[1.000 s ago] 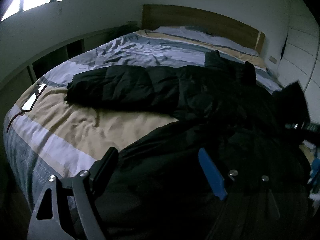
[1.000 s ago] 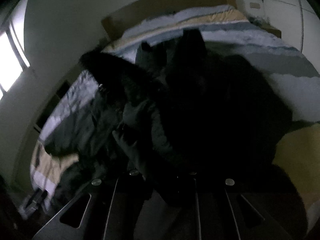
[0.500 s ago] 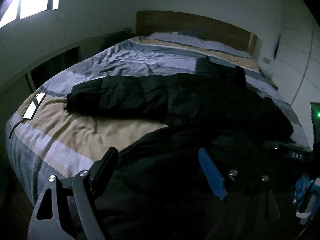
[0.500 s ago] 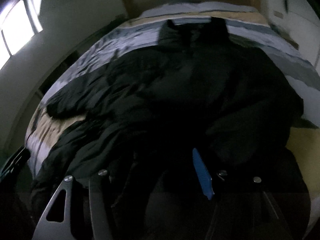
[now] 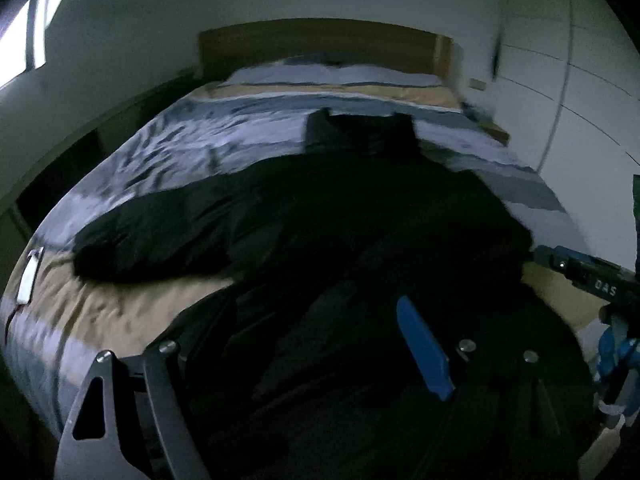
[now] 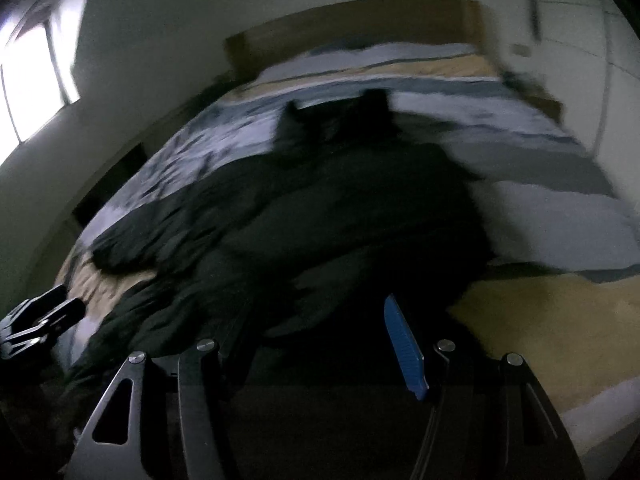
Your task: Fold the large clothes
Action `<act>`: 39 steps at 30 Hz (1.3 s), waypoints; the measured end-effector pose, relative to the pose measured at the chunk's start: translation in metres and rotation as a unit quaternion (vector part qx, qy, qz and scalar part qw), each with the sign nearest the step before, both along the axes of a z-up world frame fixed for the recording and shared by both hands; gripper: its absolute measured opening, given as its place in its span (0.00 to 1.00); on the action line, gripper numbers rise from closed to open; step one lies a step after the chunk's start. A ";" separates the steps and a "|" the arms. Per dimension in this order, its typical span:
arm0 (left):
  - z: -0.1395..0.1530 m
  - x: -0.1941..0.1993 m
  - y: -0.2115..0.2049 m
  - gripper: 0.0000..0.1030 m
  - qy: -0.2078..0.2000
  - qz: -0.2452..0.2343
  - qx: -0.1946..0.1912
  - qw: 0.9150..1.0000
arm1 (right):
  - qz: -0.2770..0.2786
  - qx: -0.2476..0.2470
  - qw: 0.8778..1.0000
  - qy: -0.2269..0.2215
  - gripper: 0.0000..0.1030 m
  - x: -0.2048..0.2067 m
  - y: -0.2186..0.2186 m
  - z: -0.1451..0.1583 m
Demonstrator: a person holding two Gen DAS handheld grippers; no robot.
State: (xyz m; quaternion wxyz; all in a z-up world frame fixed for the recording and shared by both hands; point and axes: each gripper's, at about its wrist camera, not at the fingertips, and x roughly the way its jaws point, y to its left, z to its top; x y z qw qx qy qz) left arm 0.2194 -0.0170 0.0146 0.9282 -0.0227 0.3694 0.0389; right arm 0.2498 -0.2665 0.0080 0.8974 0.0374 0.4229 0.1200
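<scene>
Black coat [image 5: 360, 216] lies lengthwise on the bed [image 5: 192, 144], collar toward the headboard [image 5: 320, 44]
Both hand-held grippers, left [image 5: 304, 344] and right [image 6: 316, 340], are spread, pinching nothing

The coat [image 5: 340, 216] is black all over, its quilting hard to make out in the dim light. The bed cover [image 5: 192, 148] carries broad stripes of pale lilac-blue, grey-blue, white and sandy yellow. The headboard [image 5: 320, 46] is mid-brown wood. The walls [image 5: 160, 8] look off-white. One finger pad [image 5: 424, 348] on each gripper is bright blue, the frames dark grey.
</scene>
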 end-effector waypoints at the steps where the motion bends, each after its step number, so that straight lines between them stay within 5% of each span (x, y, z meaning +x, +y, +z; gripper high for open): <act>1: 0.002 0.011 -0.014 0.80 -0.004 -0.010 0.002 1.000 | -0.013 -0.004 1.000 -0.003 0.59 0.006 -0.012 0.000; 9: -0.004 0.100 -0.106 0.80 -0.016 -0.069 -0.014 0.997 | -0.053 -0.032 0.998 -0.007 0.59 0.069 -0.053 -0.020; 18: -0.070 0.181 -0.138 0.80 0.034 -0.068 0.007 0.997 | -0.040 -0.025 0.999 0.009 0.60 0.120 -0.049 -0.064; 26: -0.128 0.179 -0.107 0.81 0.056 -0.045 0.015 0.997 | -0.010 -0.065 0.998 0.007 0.65 0.122 -0.015 -0.104; 30: -0.129 0.175 -0.107 0.81 0.056 -0.044 0.021 0.997 | -0.011 -0.069 0.997 0.014 0.66 0.123 -0.017 -0.110; 39: -0.112 0.147 -0.091 0.80 0.062 -0.028 0.000 0.998 | -0.018 -0.049 0.999 -0.015 0.66 0.083 -0.009 -0.069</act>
